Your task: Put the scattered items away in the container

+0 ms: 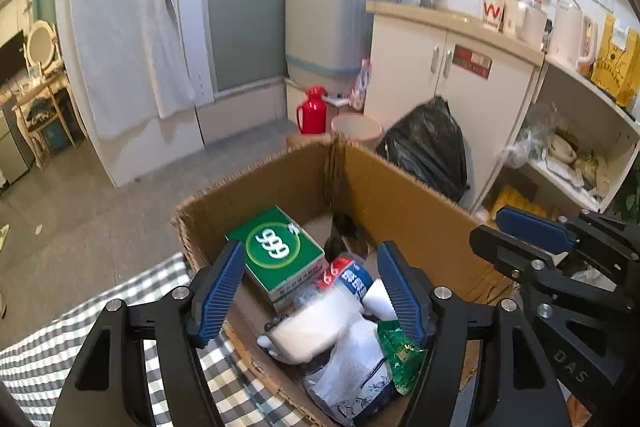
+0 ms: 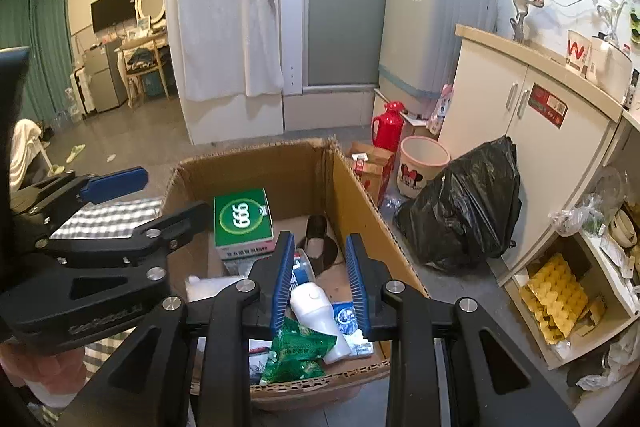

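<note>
An open cardboard box (image 1: 400, 195) (image 2: 352, 187) holds a green 999 medicine box (image 1: 276, 247) (image 2: 242, 223), a white bottle (image 1: 316, 327) (image 2: 316, 315), a green snack packet (image 1: 400, 351) (image 2: 300, 351), white and blue pouches (image 1: 352, 387) and a dark object (image 2: 318, 239) at the far corner. My left gripper (image 1: 316, 291) hangs open and empty above the box. My right gripper (image 2: 320, 283) is open and empty over the box's near side. Each gripper shows in the other's view, the right (image 1: 532, 231) and the left (image 2: 112, 183).
A checked cloth (image 1: 60, 347) lies under the box's left side. On the floor beyond stand a black rubbish bag (image 2: 464, 211), a pink bin (image 2: 420, 163), a red thermos (image 2: 388, 127) and a small carton (image 2: 372, 163). A white cabinet (image 2: 528, 115) and shelves (image 2: 580, 287) are right.
</note>
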The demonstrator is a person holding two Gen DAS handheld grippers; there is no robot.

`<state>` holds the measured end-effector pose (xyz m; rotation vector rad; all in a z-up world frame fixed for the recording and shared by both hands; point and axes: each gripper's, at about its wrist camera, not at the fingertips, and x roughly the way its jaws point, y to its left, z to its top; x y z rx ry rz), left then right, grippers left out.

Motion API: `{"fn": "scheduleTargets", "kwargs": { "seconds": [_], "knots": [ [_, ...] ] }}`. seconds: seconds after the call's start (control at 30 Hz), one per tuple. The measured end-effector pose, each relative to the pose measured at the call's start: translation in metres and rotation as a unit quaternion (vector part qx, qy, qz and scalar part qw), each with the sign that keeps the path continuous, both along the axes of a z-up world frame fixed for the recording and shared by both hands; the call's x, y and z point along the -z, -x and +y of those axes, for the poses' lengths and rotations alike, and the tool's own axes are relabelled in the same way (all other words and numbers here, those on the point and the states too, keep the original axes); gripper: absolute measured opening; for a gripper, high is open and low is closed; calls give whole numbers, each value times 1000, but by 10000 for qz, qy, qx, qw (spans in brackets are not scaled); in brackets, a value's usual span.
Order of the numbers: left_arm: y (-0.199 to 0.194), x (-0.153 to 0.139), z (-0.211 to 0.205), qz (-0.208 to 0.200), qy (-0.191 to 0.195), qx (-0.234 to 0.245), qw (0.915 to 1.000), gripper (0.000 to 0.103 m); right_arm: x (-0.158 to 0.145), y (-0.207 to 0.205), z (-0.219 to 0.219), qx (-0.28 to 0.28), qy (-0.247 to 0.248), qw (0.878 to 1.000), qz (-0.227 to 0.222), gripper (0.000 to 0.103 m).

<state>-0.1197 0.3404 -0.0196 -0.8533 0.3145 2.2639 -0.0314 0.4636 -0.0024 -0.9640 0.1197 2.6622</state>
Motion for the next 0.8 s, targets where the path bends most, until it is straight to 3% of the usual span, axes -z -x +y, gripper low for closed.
{"fn": "scheduleTargets", "kwargs": {
  "seconds": [0.17, 0.33, 0.4, 0.63, 0.8],
  "knots": [
    [-11, -19, -9, 379, -230, -105, 9990, 79, -15, -4, -5, 38, -30, 9996, 274, 30],
    [-19, -37, -27, 761, -415, -361, 9956, 93, -29, -11, -4, 162, -51, 9979, 624, 65],
    [-18, -44, -38, 774, -597, -453, 9942, 102, -36, -14, -8, 154, -109, 9971, 739, 69],
    [-29, -65, -66, 1176, -785, -797, 9867, 103, -56, -21, -23, 251, -317, 9929, 1123, 97],
    [-39, -81, -87, 1418, -802, -1020, 9814, 103, -72, -28, -34, 191, -341, 9899, 1364, 102]
  ]
}}
